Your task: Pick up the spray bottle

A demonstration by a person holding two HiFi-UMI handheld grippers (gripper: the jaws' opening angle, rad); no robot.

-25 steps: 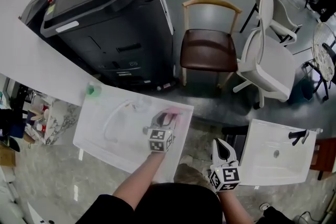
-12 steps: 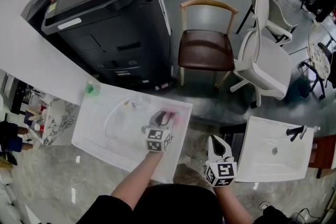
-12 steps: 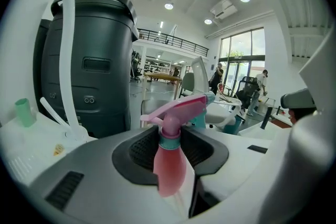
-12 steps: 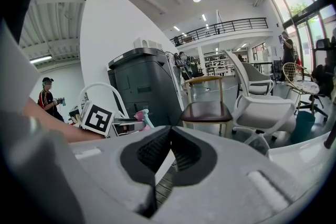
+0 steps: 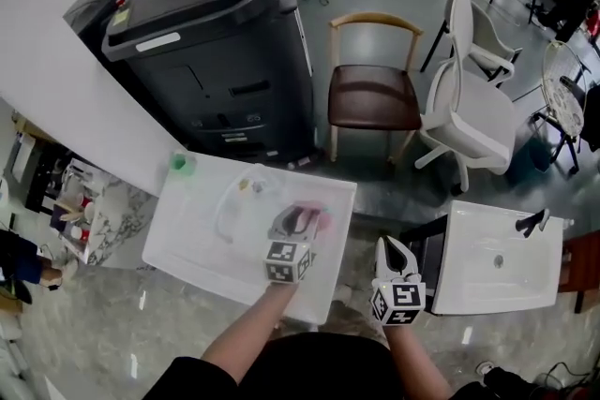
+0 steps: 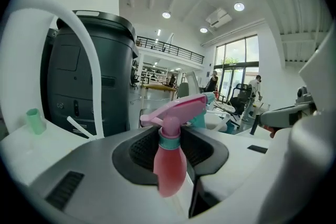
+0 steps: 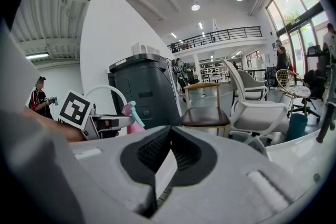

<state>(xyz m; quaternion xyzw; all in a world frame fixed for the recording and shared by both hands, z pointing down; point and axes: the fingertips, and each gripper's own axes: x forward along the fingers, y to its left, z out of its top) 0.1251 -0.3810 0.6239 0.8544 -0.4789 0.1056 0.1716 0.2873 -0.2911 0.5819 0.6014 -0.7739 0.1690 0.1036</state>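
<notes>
The pink spray bottle (image 6: 169, 160), with a teal collar and a pink trigger head, hangs upright between my left gripper's (image 6: 170, 139) jaws, which grip its neck and upper body. From the head view the bottle (image 5: 307, 219) is held over the right part of a white basin (image 5: 192, 239), in my left gripper (image 5: 298, 222). My right gripper (image 5: 392, 250) hovers to the right of that basin with its jaws together and nothing in them. In the right gripper view its pads (image 7: 157, 152) meet at the tip, and the bottle (image 7: 131, 119) shows at the left.
A curved white faucet (image 5: 225, 204) and a green cup (image 5: 180, 164) stand on the basin. A second white basin (image 5: 497, 272) lies to the right. Behind are a large dark printer (image 5: 216, 42), a brown-seated chair (image 5: 375, 94) and white office chairs (image 5: 478, 108).
My left gripper has closed round the spray bottle and risen with it above the basin. My right gripper has shifted a little and stays empty.
</notes>
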